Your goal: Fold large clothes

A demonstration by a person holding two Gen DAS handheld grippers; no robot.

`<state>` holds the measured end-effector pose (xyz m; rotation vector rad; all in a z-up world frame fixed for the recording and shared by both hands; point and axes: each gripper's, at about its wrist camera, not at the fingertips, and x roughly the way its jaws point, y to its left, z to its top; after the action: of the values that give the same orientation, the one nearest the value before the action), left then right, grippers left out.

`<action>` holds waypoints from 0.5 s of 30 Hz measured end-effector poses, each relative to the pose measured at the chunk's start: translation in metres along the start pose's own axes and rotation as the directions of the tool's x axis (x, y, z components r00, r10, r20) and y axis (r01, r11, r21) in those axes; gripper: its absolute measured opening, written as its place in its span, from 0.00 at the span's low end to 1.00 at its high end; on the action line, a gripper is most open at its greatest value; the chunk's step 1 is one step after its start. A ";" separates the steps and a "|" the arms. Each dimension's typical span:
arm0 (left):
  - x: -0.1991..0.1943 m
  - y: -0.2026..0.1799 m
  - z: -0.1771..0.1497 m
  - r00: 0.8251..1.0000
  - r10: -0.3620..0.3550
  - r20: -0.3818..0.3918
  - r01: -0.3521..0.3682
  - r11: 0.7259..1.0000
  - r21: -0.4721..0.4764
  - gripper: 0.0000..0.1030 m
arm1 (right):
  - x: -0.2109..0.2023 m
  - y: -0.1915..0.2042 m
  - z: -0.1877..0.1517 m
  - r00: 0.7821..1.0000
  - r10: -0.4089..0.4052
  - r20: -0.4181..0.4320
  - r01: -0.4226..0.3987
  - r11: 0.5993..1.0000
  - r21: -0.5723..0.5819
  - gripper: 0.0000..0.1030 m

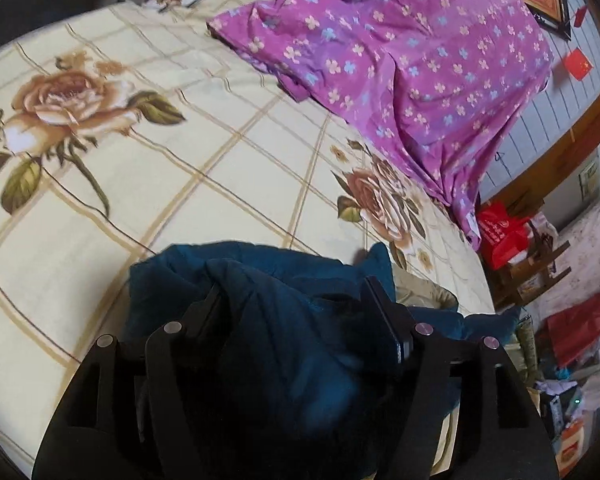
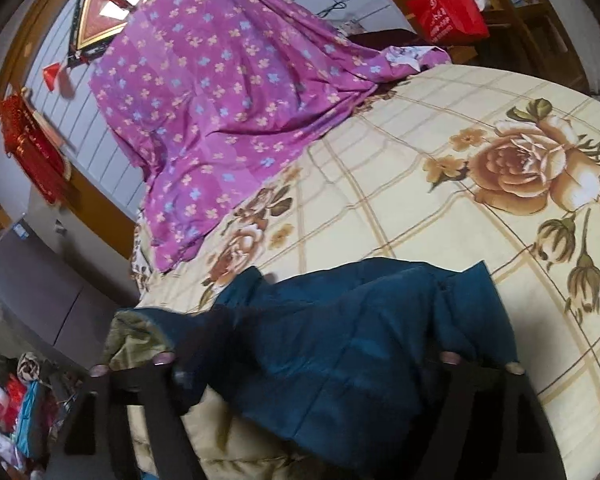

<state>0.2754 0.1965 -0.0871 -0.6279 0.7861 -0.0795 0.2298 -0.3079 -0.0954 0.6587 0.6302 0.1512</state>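
Note:
A dark teal padded jacket (image 1: pixel 268 292) with an olive-beige lining (image 1: pixel 424 292) lies bunched on the bed's near edge. My left gripper (image 1: pixel 292 300) stands wide apart around a hump of the jacket, fabric filling the gap between the fingers (image 1: pixel 384 312). In the right wrist view the same jacket (image 2: pixel 360 320) lies over my right gripper (image 2: pixel 312 360), hiding its fingertips; its lining (image 2: pixel 132 344) shows at the left. The right jaws look spread, with cloth draped across them.
The bed carries a cream sheet with rose prints (image 1: pixel 160 152). A purple flowered quilt (image 1: pixel 400 60) is heaped at the far side against a panelled wall. A red bag (image 1: pixel 500 236) and clutter sit on wooden shelves beyond the bed edge.

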 end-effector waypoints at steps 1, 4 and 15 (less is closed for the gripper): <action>-0.006 -0.003 0.001 1.000 0.007 0.023 -0.007 1.000 0.007 0.63 | -0.003 0.003 0.000 1.000 -0.005 0.002 0.005 1.000 -0.006 0.77; -0.030 -0.005 0.009 0.993 0.016 0.116 -0.019 1.000 0.025 0.64 | -0.019 0.010 0.003 0.998 -0.028 0.054 0.029 0.999 -0.018 0.76; -0.083 -0.027 -0.007 0.976 -0.022 0.219 -0.011 0.989 0.147 0.75 | -0.096 0.053 0.001 0.962 -0.028 0.273 0.099 0.963 -0.249 0.77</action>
<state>0.2155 0.1950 -0.0233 -0.4886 0.5585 -0.0709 0.1565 -0.2980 -0.0144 0.3934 0.3611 0.0805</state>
